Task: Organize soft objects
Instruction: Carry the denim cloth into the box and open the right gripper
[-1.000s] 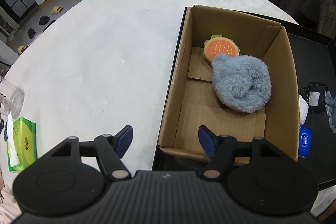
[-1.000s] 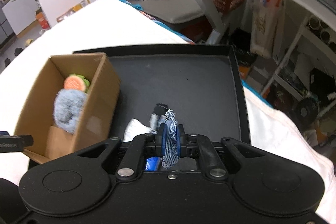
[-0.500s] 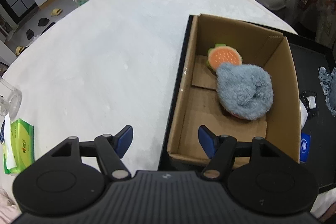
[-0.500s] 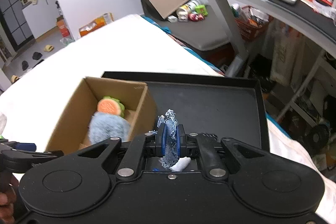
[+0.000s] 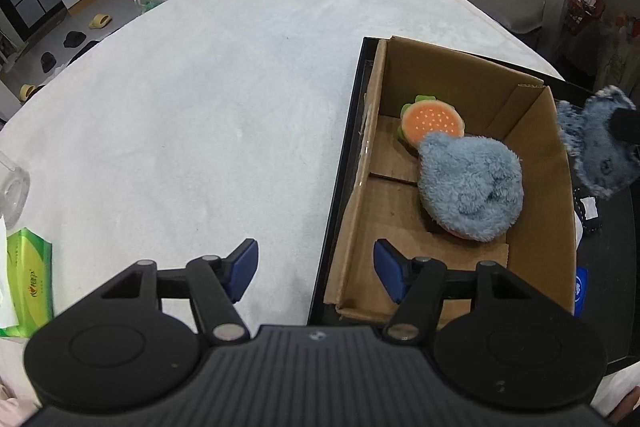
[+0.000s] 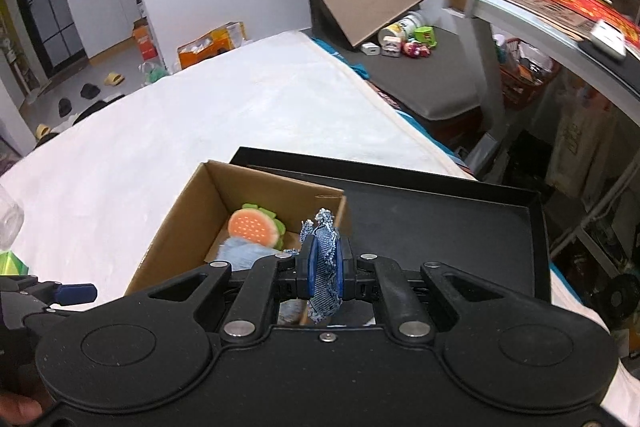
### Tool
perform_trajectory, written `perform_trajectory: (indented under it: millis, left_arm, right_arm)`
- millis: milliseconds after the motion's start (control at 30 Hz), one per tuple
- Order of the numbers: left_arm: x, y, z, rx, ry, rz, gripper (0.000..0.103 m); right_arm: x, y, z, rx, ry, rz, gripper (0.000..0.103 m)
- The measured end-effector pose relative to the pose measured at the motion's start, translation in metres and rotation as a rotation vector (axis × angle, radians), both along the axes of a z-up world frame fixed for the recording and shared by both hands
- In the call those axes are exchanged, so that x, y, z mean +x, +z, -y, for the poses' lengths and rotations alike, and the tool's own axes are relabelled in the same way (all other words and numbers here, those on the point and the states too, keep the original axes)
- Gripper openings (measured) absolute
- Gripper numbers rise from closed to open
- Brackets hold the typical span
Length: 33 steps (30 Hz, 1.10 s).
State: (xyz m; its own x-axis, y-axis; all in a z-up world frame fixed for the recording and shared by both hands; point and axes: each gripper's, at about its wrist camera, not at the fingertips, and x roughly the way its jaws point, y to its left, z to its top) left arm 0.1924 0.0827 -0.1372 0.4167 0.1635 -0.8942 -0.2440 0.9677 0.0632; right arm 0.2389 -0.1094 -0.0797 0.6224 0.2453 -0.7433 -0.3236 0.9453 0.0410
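My right hand-held gripper (image 6: 324, 269) pinches the denim scrap (image 6: 326, 263), left hand-held gripper (image 5: 314, 269) spread and narrowing on nothing, so I carry it over the box (image 5: 532, 163) wall before releasing.

Bed (image 5: 192, 99) w/ white fuzzy cover carries everything. Directly on it: black tray (image 6: 460, 211) at right side, near the bed's edge; green tissue pack (image 5: 30, 283) at near-left corner; clear glass item (image 5: 12, 187) just beyond the pack, partly cut off. Cardboard box (image 5: 360, 195) sits in tray's left part, against its rim.
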Motion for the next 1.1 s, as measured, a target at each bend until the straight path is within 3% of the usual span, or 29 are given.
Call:
perform_trajectory:
  millis: [167, 467, 933, 1100]
  left_arm:
    - [0.003, -0.007, -0.003, -0.035, -0.016, -0.003, 0.054]
    - [0.009, -0.02, -0.005, -0.079, -0.051, -0.019, 0.015]
    - [0.01, -0.025, -0.001, -0.074, -0.071, -0.025, 0.01]
    - [0.014, -0.027, -0.001, -0.08, -0.063, -0.035, 0.011]
  right_arm:
    - [0.006, -0.005, -0.02, -0.035, 0.033, 0.0, 0.01]
    - [0.023, -0.018, -0.042, -0.109, 0.056, 0.01, 0.01]
    - [0.044, -0.04, -0.065, -0.193, 0.094, -0.01, 0.01]
    - [0.05, -0.05, -0.068, -0.192, 0.107, -0.062, 0.016]
